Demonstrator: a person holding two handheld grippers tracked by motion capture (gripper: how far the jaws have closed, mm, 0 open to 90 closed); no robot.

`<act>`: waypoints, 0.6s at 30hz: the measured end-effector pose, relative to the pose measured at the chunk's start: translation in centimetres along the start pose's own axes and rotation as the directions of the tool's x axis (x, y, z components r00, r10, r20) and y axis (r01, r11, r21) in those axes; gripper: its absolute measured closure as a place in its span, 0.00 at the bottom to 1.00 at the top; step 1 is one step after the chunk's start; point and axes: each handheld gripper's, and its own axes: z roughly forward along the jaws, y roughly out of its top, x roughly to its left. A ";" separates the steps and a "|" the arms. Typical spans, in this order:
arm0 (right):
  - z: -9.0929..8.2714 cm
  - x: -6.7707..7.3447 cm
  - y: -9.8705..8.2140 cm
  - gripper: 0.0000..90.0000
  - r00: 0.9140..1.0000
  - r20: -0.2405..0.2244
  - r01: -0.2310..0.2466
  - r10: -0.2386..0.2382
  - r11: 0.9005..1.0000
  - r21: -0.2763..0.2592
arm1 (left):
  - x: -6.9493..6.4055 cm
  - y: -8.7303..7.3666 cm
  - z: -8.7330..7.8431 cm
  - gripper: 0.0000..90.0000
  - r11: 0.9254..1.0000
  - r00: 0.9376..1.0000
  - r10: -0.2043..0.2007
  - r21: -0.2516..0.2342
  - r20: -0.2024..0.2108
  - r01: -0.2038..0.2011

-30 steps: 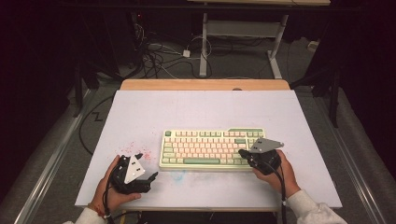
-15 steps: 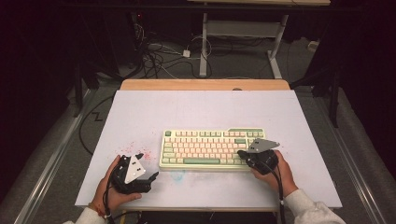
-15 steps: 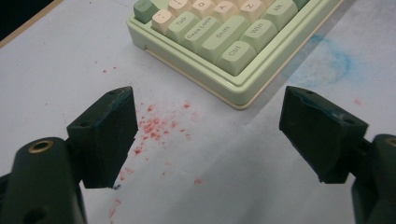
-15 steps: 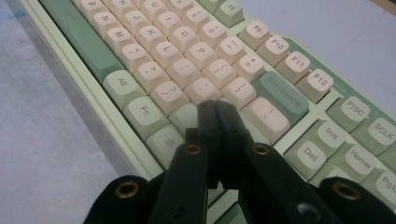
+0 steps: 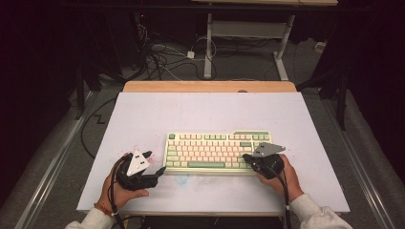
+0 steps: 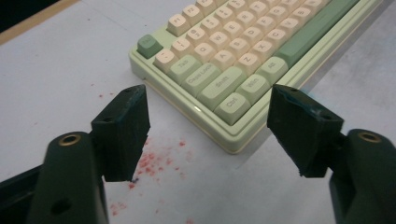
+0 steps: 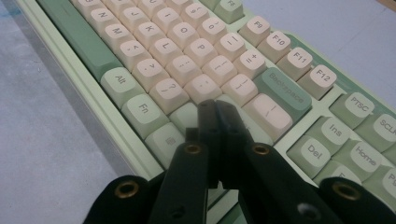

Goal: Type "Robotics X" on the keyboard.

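High view | mechanical keyboard (image 5: 218, 151) lying mid-worktop (image 5: 200, 114), long axis running left to right | right tool (image 5: 247, 157) clenched, tips resting over right-end keys, nearer | left tool (image 5: 156, 162) released, jaws just closing, nothing between, pointing toward left end

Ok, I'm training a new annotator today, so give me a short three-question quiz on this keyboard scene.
1. True or false: the right gripper has its jaws shut, tips over the keyboard.
2. Where does the left gripper sit? A) on the spacebar B) off the keyboard's left end C) beyond its far edge
3. What colour are the specks on the table near the left gripper?

Key: 1 true. 2 B; its jaws stand apart, have just been closing, and nothing is between them. 3 red.
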 end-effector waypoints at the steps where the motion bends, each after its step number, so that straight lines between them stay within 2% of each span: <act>1: 0.0 0.0 0.0 1.00 1.000 0.000 0.000 0.000 1.000 0.000 | 0.1 0.3 0.1 0.32 1.000 1.000 -0.008 0.006 0.012 0.008; 6: 0.0 0.1 0.0 1.00 1.000 0.003 -0.003 0.003 1.000 0.000 | 0.1 1.8 0.5 0.47 1.000 1.000 0.000 0.016 0.020 -0.001; 7: 0.0 0.1 0.0 1.00 1.000 0.004 0.000 0.000 1.000 0.001 | 0.0 2.4 0.8 0.51 1.000 0.999 0.021 0.008 0.024 -0.022; 8: 0.0 0.1 0.0 1.00 1.000 0.004 0.000 0.000 1.000 0.001 | 0.0 2.4 0.8 0.56 1.000 0.999 0.021 0.008 0.024 -0.022; 10: 0.0 0.1 0.0 1.00 1.000 0.007 0.003 -0.003 1.000 -0.001 | -0.1 3.3 1.2 0.65 1.000 0.998 0.026 0.009 0.052 -0.027; 13: 0.0 0.1 0.0 1.00 1.000 0.007 0.004 -0.004 1.000 0.000 | -0.2 3.9 1.5 0.79 0.999 0.997 0.037 0.006 0.071 -0.037; 14: 0.0 0.1 0.0 1.00 1.000 0.007 0.004 -0.004 1.000 0.000 | -0.2 4.2 1.7 0.79 0.999 0.996 0.040 0.006 0.074 -0.041; 15: 0.0 0.1 0.0 1.00 1.000 0.007 0.004 -0.004 1.000 -0.001 | -0.2 4.8 2.1 0.87 0.999 0.995 0.046 0.010 0.086 -0.047; 18: 0.0 0.1 0.0 1.00 1.000 0.008 0.007 -0.007 1.000 0.000 | -0.3 5.2 2.6 0.95 0.998 0.994 0.055 0.026 0.094 -0.057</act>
